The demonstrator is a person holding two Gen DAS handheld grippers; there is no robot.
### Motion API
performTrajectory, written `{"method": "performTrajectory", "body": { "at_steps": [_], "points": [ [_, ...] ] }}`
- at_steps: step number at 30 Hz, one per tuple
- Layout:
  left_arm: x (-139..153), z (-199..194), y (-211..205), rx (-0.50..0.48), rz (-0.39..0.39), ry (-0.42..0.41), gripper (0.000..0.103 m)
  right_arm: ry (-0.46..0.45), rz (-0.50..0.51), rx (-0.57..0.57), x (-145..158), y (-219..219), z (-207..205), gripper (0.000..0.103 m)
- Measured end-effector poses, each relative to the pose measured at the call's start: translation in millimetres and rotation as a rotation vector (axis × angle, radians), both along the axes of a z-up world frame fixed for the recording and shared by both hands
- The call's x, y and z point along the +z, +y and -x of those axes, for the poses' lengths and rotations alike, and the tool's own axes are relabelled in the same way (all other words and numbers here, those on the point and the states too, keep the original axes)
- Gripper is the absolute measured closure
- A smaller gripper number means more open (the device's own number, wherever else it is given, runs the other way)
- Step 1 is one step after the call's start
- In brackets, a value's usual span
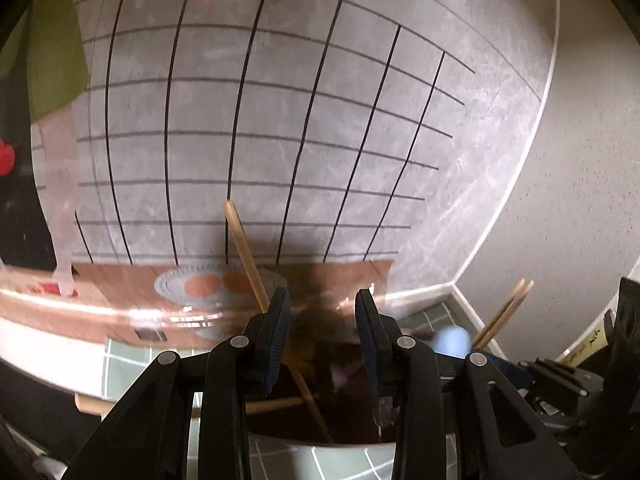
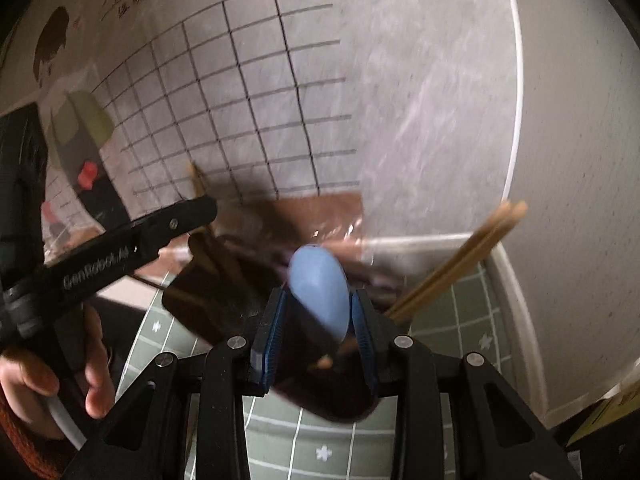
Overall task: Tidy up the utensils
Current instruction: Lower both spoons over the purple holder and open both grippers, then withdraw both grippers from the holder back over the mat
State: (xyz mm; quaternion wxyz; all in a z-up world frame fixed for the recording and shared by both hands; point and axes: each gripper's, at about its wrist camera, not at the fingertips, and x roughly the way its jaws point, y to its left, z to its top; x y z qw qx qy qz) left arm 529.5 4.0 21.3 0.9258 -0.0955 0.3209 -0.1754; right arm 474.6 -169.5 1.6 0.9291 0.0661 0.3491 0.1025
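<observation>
Chopsticks (image 2: 460,264) lean out of the dark holder (image 2: 324,380) to the right of the right gripper (image 2: 318,320), long axis slanting up and rightward. Its fingers stand half open around a blue spoon (image 2: 320,292); contact is unclear. Left gripper (image 1: 323,320), half open and empty, hangs over the holder's left part.

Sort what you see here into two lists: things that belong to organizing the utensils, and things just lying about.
Part of the job:
- blue spoon
- chopsticks
- wooden stick
- dark holder
- left tool
- right tool

Just lying about:
- green grid mat
- brown packet
- wall poster
</observation>
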Motion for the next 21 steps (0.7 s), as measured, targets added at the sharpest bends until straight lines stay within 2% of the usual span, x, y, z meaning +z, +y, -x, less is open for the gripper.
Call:
{"method": "performTrajectory", "body": {
  "at_steps": [5, 10, 16, 21],
  "points": [
    [8, 21, 4, 0.026, 0.032, -0.001, 0.061, -0.023, 0.057, 0.005, 7, -1, 20, 0.071],
    [30, 57, 15, 0.061, 0.053, -0.003, 0.061, -0.072, 0.125, -0.016, 26, -14, 58, 0.071],
    [29, 142, 25, 0.095, -0.028, -0.026, 0.061, -0.049, 0.163, -0.058, 25, -41, 117, 0.071],
    [0, 217, 38, 0.151, -0.023, 0.022, 0.061, 0.001, 0.178, -0.097, 10, -59, 161, 0.071]
  ]
}}
